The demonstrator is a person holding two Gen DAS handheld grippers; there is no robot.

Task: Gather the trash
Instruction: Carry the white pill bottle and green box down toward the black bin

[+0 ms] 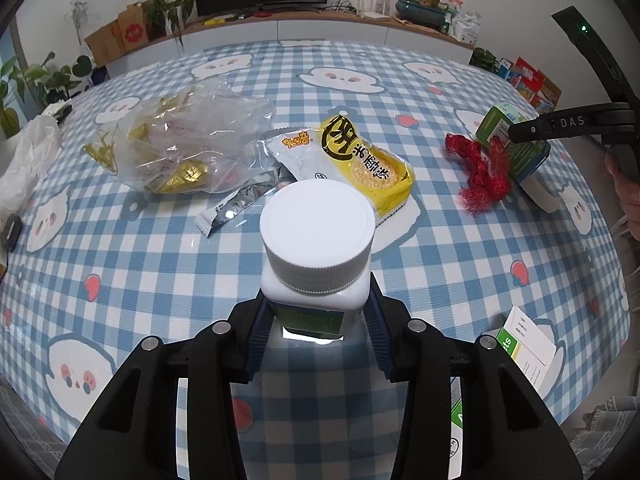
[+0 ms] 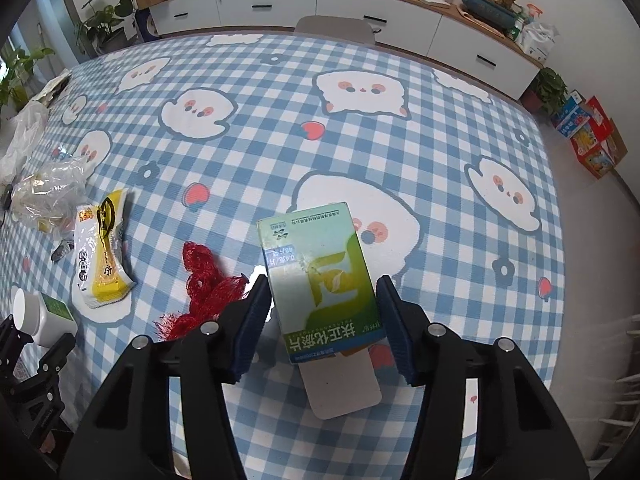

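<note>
Over the checked tablecloth (image 2: 440, 128), left jaws clamp a white bottle (image 1: 316, 240); right jaws straddle the green box (image 2: 320, 276), apart.

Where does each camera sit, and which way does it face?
Left wrist: on the left tool, facing forward over the table; its fingers hold a white bottle; the right tool shows far right.
Right wrist: on the right tool, looking down at a green box between its fingers; the left tool shows bottom left.
Shared: bottle, box, red net, yellow packet, checked tablecloth.
</note>
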